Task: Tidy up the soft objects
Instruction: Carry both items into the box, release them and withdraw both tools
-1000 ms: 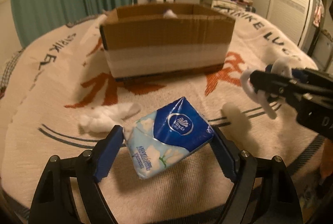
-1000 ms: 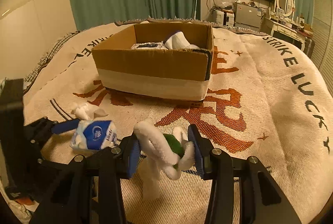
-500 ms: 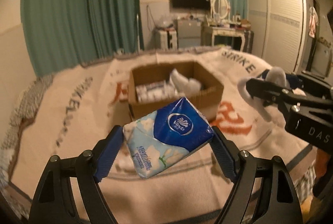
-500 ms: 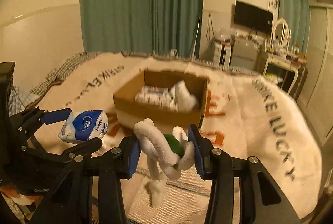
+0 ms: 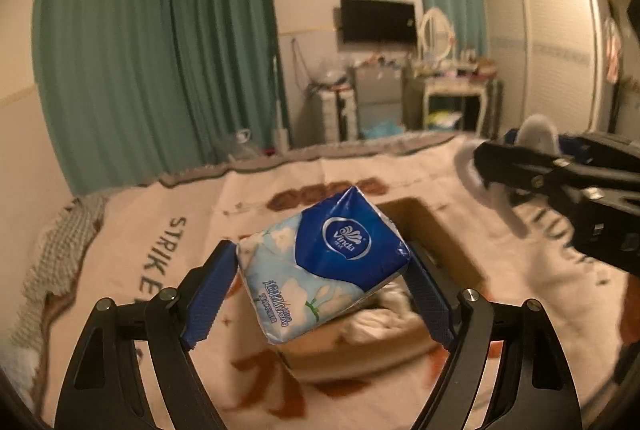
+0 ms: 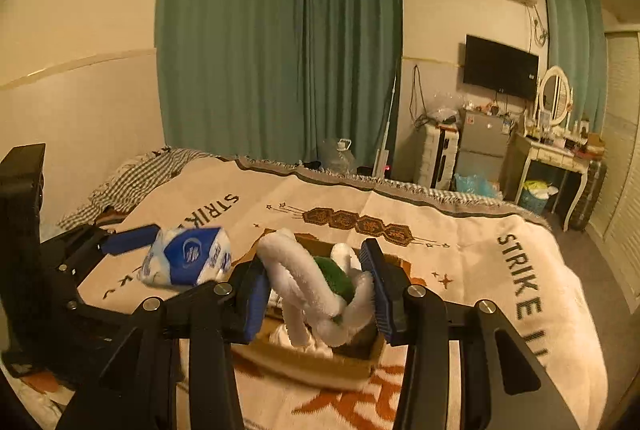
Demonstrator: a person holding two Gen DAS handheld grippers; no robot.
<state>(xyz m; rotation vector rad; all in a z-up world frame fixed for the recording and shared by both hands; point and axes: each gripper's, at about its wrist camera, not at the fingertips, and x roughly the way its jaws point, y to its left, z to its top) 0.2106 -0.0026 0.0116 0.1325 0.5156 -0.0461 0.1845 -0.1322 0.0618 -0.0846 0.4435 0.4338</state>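
Left wrist view:
Left claw [image 5: 320, 270]: clamped on the tissue pack [image 5: 320, 266], one blue pad on each short end, so the pack's long axis spans pad to pad, tilted.
Cardboard box [image 5: 440, 230]: on the bed blanket [image 5: 160, 230], just beyond and below the pack; white soft items show inside its open top.
Right claw [image 5: 488, 174]: up at the right, gripping something white; about as near the box as the left one.

Right wrist view:
Right claw [image 6: 316, 290]: closed narrow on the white plush toy [image 6: 312, 282] with a green patch; its limbs dangle.
Cardboard box [image 6: 320, 362]: directly beneath the toy, opening upward.
Tissue pack [image 6: 188, 262]: held off to the left, above the blanket [image 6: 480, 270], short of the box rim.
Key relation: judged from here, the toy hangs over the box, while the pack needs carrying forward.
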